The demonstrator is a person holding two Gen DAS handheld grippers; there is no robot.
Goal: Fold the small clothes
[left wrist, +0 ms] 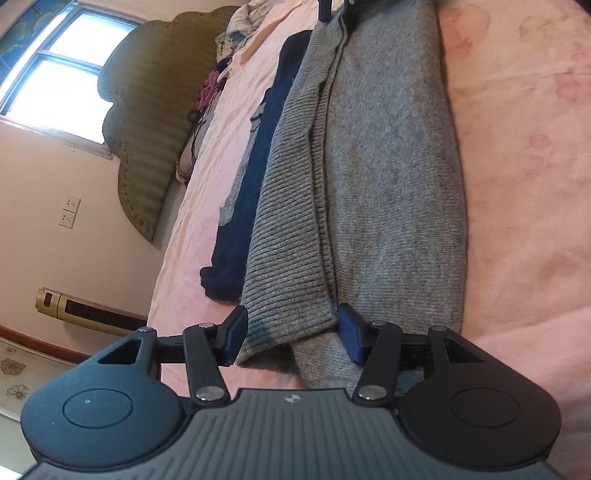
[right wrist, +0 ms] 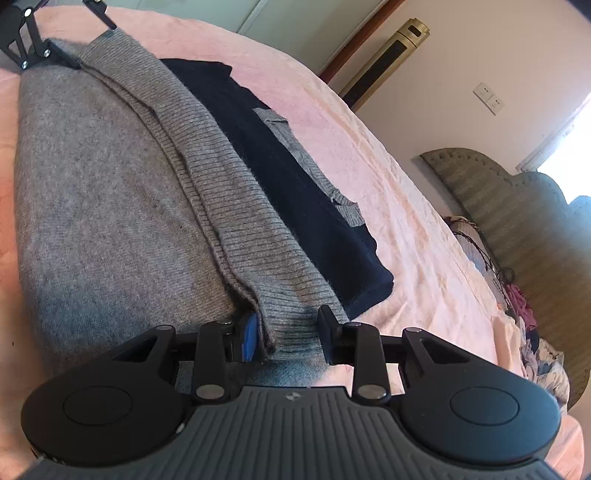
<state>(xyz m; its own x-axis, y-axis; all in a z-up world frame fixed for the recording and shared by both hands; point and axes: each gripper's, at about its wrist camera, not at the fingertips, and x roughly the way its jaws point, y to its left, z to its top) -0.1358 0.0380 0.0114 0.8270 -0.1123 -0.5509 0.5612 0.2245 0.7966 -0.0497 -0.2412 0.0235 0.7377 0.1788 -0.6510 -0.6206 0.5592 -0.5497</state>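
Note:
A grey knit sweater [left wrist: 388, 177] lies stretched along the pink bed, its ribbed hem band [left wrist: 291, 229] folded over the smooth body. My left gripper [left wrist: 293, 334] is open, its blue-padded jaws standing either side of one corner of the ribbed band. My right gripper [right wrist: 286, 334] is open around the opposite corner of the same band [right wrist: 236, 206]; the sweater body [right wrist: 99, 177] spreads to the left. Each gripper shows at the far end in the other's view: the right gripper [left wrist: 338, 13] and the left gripper [right wrist: 33, 40].
A dark navy garment [left wrist: 255, 192] with a grey piece lies beside the sweater, and shows in the right wrist view [right wrist: 295, 184]. Pink bedsheet [left wrist: 524, 184] all around. A clothes pile [left wrist: 236, 33] and padded headboard [left wrist: 155, 129] lie at the bed's head. A gold tower fan [right wrist: 391, 55] stands by the wall.

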